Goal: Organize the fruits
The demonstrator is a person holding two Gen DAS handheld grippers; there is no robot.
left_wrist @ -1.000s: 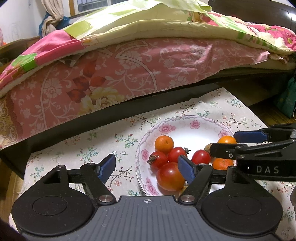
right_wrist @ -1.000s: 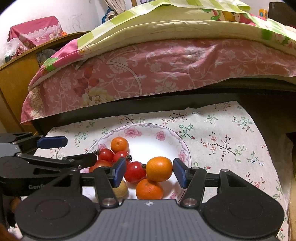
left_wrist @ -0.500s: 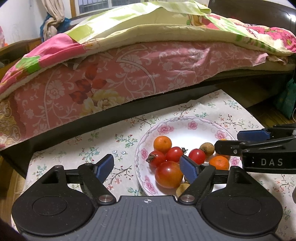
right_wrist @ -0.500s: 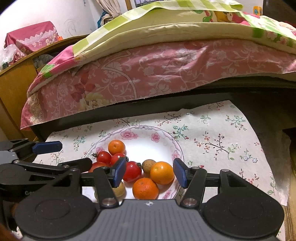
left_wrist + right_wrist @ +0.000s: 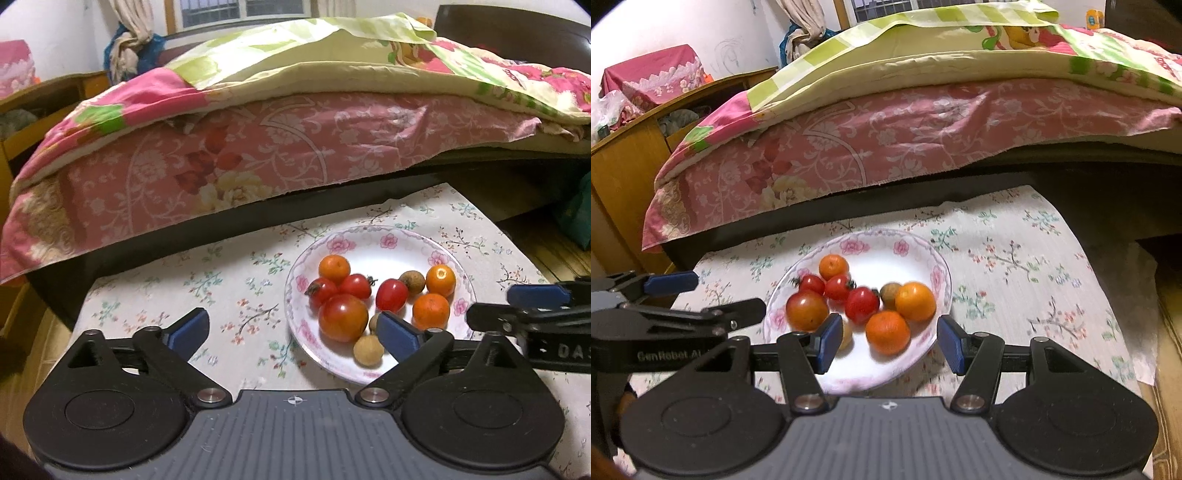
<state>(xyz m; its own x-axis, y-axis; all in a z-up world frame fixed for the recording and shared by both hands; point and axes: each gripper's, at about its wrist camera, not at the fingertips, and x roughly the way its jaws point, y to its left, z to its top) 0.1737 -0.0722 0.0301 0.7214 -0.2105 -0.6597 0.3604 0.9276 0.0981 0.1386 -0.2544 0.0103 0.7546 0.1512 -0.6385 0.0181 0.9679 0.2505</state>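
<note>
- Left claw (image 5: 291, 330): fingers wide apart, empty, low in the frame at the plate's near rim.
- Right claw (image 5: 886, 341): fingers apart, empty, straddling the near rim.
- Plate (image 5: 384, 236): one, flowered, centre frame on the cloth-covered worktop (image 5: 229, 280); holds all the fruit.
- Oranges (image 5: 430, 311): three.
- Tomatoes (image 5: 342, 316): four, one large.
- Brown fruits (image 5: 368, 350): three, small.
- Handling, as judged: approach one outer fruit from above, close gently; round fruit rolls.
</note>
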